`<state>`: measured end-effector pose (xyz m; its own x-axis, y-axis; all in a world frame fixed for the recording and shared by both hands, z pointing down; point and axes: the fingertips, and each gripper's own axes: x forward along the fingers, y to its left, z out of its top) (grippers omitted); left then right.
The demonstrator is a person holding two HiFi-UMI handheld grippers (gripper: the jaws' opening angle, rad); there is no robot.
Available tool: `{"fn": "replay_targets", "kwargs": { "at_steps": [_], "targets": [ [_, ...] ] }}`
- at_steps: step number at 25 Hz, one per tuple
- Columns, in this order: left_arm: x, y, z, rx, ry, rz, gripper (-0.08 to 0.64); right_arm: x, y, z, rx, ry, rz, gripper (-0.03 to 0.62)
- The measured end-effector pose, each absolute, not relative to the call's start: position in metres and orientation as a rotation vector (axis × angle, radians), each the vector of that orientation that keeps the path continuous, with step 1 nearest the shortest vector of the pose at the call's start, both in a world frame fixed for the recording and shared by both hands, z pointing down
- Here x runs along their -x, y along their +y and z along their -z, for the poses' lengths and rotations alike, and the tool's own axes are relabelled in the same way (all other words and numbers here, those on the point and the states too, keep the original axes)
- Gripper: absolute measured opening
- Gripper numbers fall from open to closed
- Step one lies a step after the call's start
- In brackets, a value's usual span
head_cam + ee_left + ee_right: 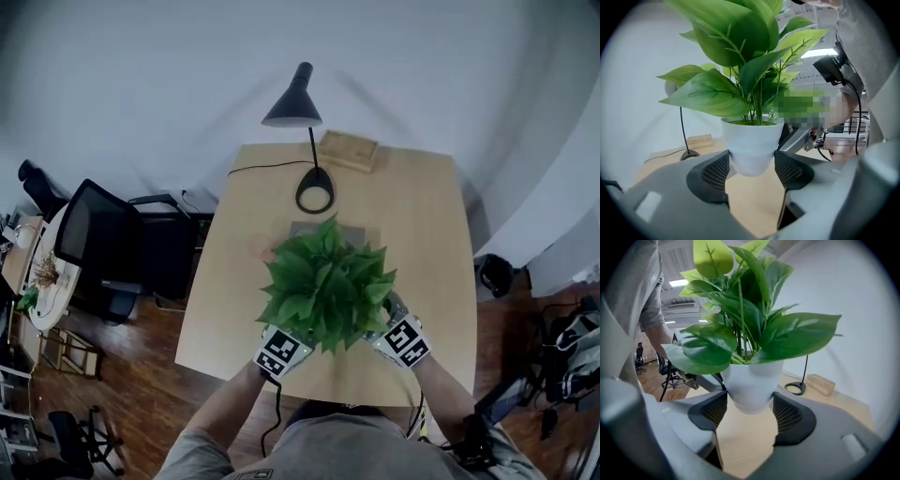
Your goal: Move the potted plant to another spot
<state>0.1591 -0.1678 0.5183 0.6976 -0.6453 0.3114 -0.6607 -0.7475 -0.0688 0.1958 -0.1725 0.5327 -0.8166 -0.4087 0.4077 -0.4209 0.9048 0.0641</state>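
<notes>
Over the wooden table (427, 234): potted plant (326, 286), broad glossy leaves, held upright. Its smooth white tapered pot (751, 140) is clamped in the jaws of left gripper (751, 165) and right gripper (749, 405).

An office: desk lamp (298, 131), wooden table (422, 253), swivel chair (103, 239).

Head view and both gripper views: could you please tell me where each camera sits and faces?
Head view: on the person's head, looking steeply down at the plant over the table; both forearms show.
Left gripper view: on the left hand-held gripper, looking along its jaws, shut on the pot; the person's torso shows at right.
Right gripper view: on the right hand-held gripper, facing the pot from the opposite side; torso at left.
Shared: both gripper views show the pot and lamp base.
</notes>
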Motion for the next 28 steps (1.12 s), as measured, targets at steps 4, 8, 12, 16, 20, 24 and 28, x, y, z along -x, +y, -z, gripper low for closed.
{"fn": "replay_targets", "kwargs": {
  "at_steps": [4, 8, 12, 16, 20, 24, 28],
  "targets": [
    [-0.147, -0.166, -0.494, -2.841, -1.174, -0.475, 0.296, -0.184, -0.174, -0.506, -0.575, -2.686, 0.011, 0.313],
    [-0.131, -0.160, -0.477, -2.824, -1.270, -0.463, 0.294, -0.168, -0.170, -0.490, -0.515, -2.723, 0.061, 0.311],
    [-0.115, -0.148, -0.473, -2.792, -1.345, -0.466, 0.291, -0.151, -0.160, -0.486, -0.460, -2.737, 0.081, 0.310],
    [-0.092, -0.140, -0.471, -2.767, -1.403, -0.464, 0.290, -0.128, -0.153, -0.484, -0.416, -2.745, 0.085, 0.310],
    [-0.065, -0.136, -0.468, -2.760, -1.433, -0.452, 0.289, -0.101, -0.150, -0.481, -0.397, -2.752, 0.095, 0.310],
    [-0.029, -0.135, -0.469, -2.771, -1.426, -0.437, 0.288, -0.065, -0.149, -0.482, -0.411, -2.744, 0.101, 0.310],
    [0.013, -0.138, -0.474, -2.789, -1.386, -0.440, 0.288, -0.023, -0.151, -0.487, -0.452, -2.731, 0.084, 0.308]
  ]
}}
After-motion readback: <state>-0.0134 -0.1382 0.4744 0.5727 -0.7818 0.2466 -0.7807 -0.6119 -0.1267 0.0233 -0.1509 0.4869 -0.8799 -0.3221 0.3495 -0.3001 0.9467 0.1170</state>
